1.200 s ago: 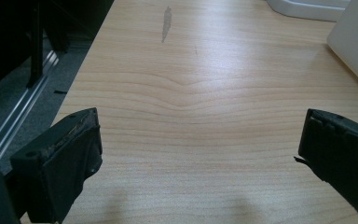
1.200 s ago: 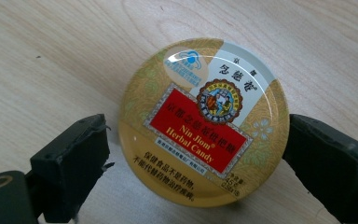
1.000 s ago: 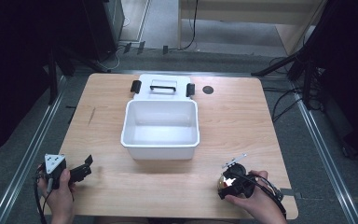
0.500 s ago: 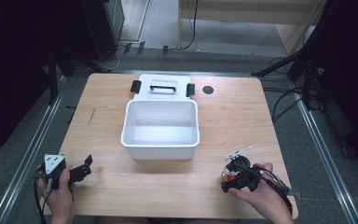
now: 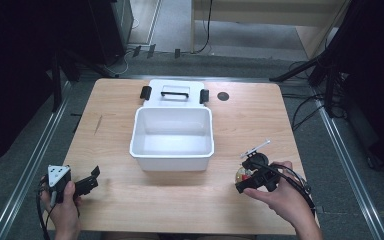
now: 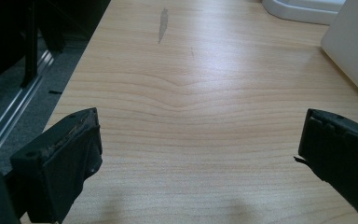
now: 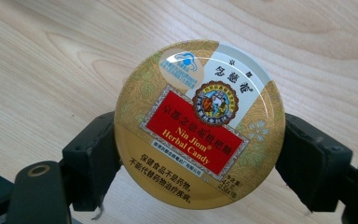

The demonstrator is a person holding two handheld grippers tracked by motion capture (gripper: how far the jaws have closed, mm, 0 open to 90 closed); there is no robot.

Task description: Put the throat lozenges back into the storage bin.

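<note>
Compared w/ the earlier high view, the right gripper [image 5: 246, 178] has shifted a bit toward the table's right edge and away from the person; the left gripper [image 5: 87, 183] and the white plastic bin [image 5: 172, 138] stay where they were.

The right gripper is clamped on a round candy tin [image 7: 199, 123], one jaw on each side of its rim, above the wooden table [image 5: 190, 200] near the front-right part, well apart from the bin. The left gripper hovers low near the front-left corner, jaws spread wide w/ nothing between them.

Risk, as I judge: the tin is round and glossy, held only at two opposite points of the rim, so it may rotate or slip out if the hand tilts fast or the squeeze loosens; then it could drop and roll off the edge.

Orientation: the tin has no long axis, it is a disc. Its printed lid faces the gripper camera; in the right gripper view the text runs slightly down toward the right.

The bin's lid [image 5: 174, 93] lies behind the bin, touching it.
</note>
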